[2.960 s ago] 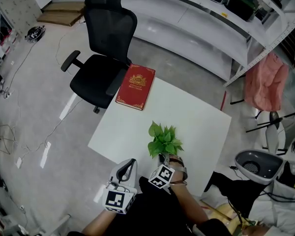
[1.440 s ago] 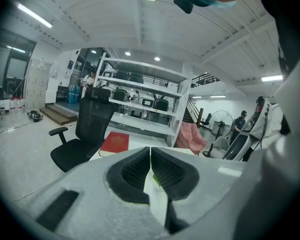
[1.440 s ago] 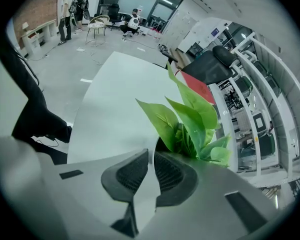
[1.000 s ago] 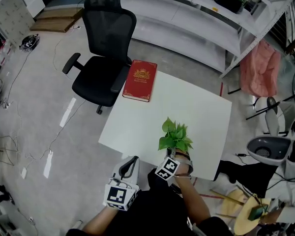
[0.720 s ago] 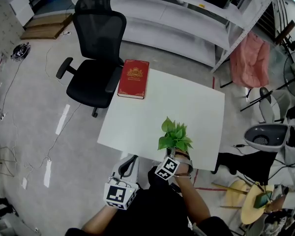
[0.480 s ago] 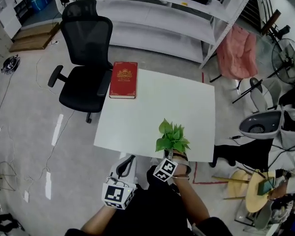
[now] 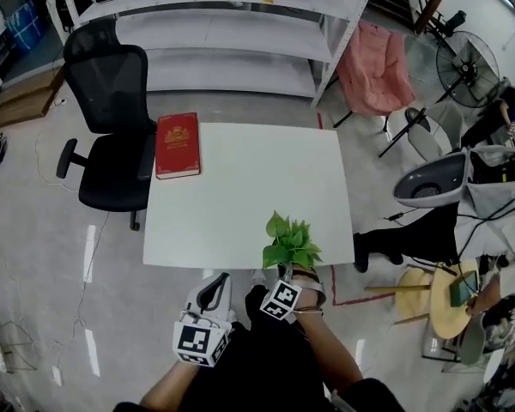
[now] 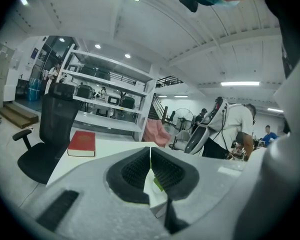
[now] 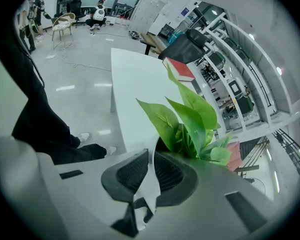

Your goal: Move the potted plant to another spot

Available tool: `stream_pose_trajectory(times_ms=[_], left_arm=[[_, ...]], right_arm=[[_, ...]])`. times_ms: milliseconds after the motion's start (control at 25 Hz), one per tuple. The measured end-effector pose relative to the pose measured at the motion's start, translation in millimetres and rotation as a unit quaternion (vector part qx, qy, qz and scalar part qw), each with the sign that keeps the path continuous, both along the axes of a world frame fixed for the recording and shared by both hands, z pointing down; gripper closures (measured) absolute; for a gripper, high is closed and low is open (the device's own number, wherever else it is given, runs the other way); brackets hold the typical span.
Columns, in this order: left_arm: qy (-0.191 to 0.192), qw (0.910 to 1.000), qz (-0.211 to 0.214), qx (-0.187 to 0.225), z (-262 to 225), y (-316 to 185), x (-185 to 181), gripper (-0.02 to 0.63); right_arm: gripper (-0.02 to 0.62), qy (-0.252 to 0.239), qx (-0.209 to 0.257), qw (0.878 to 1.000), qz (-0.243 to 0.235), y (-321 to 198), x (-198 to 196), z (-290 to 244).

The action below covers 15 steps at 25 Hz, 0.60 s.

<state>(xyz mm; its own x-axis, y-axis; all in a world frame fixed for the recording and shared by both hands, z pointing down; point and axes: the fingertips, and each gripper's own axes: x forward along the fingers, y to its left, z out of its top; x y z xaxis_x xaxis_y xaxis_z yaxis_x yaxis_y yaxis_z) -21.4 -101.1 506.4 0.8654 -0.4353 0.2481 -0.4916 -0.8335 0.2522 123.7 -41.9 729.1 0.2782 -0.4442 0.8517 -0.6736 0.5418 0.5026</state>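
Note:
The potted plant's green leaves [image 7: 289, 241] stand over the front edge of the white table [image 7: 249, 178], right of its middle. My right gripper [image 7: 289, 271] sits just behind it, shut on the pot. In the right gripper view the leaves [image 9: 191, 118] rise right past the right gripper [image 9: 151, 156], whose jaws pinch the pot's thin white rim. Whether the pot rests on the table is hidden. My left gripper [image 7: 215, 281] hangs off the table's front edge, left of the plant. The left gripper [image 8: 150, 159] has its pads pressed together with nothing between them.
A red book [image 7: 178, 144] lies at the table's far left corner, with a black office chair [image 7: 112, 136] beside it. White shelving [image 7: 223, 33] runs along the back. A pink-draped chair [image 7: 373, 67], a grey-white machine [image 7: 429, 178] and a wooden stool [image 7: 451, 294] stand to the right.
The whole head view has swung, so the table now lies square to me. The plant stays in my right gripper, now nearer the table's front right. The left gripper stays shut.

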Motion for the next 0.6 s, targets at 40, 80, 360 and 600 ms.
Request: stream_pose_trajectory(times_ms=[40,80,360,600], left_arm=[[0.0,1.0,0.003,0.0,0,2,4,0.584],[0.0,1.0,0.005,0.001,-1,4,8,0.584],[-0.006,0.9999,0.015,0.005,-2,10,31,0.584],[-0.012,0.9997,0.021,0.004,-1,9,47,0.584]], right_arm=[[0.561,0.0,0.0,1.0,0.002,3,4,1],[0.561,-0.001,-0.001,1.0,0.003,6,7,3],[0.561,-0.008,-0.003,1.0,0.007,16,22,14],[0.561,-0.011,-0.006,1.0,0.001,16,26,23]])
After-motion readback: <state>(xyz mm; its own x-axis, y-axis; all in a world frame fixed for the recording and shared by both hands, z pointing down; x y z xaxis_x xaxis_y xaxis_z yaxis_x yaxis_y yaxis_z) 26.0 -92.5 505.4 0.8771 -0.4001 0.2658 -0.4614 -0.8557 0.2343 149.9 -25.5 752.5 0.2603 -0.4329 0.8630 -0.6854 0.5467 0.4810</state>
